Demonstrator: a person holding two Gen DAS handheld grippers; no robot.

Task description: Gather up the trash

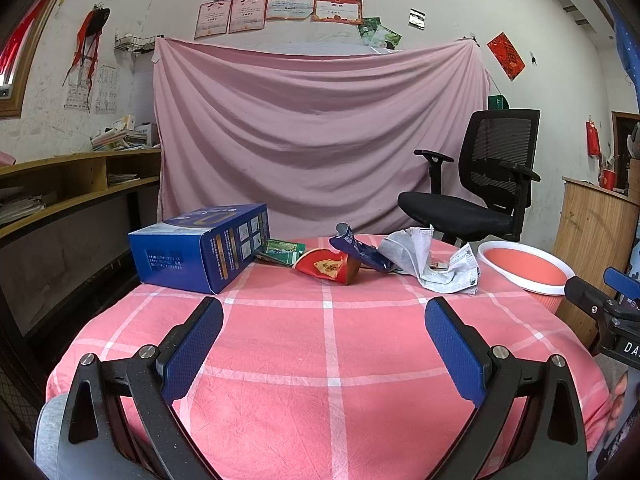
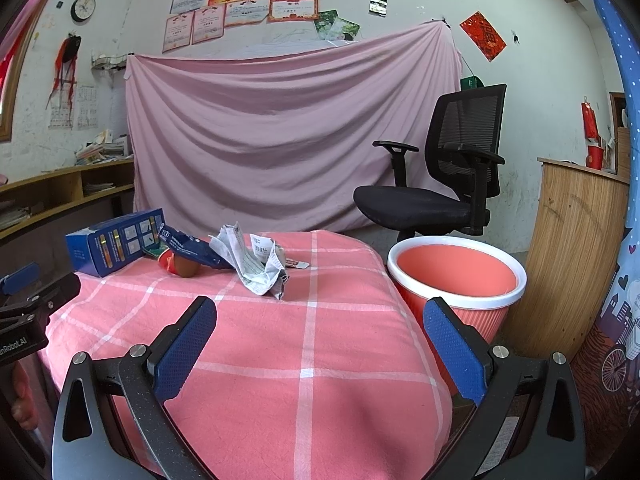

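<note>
Trash lies at the far side of the pink checked table (image 1: 328, 360): a blue box (image 1: 200, 250) at left, a green packet (image 1: 282, 251), a red-orange wrapper (image 1: 326, 267), a dark blue wrapper (image 1: 360, 250) and a crumpled grey-white face mask (image 1: 436, 264). The right wrist view shows the blue box (image 2: 114, 242), the dark blue wrapper (image 2: 188, 249) and the mask (image 2: 256, 266). A pink bin with a white rim (image 2: 456, 276) stands off the table's right edge, also the bin (image 1: 528, 266). My left gripper (image 1: 324, 316) and right gripper (image 2: 320, 316) hang open over the near table, holding nothing.
A black office chair (image 1: 480, 184) stands behind the table before a pink hung sheet (image 1: 312, 132). Wooden shelves (image 1: 72, 184) run along the left wall, a wooden cabinet (image 2: 576, 252) stands right of the bin. The other gripper's body (image 1: 608, 312) shows at the right edge.
</note>
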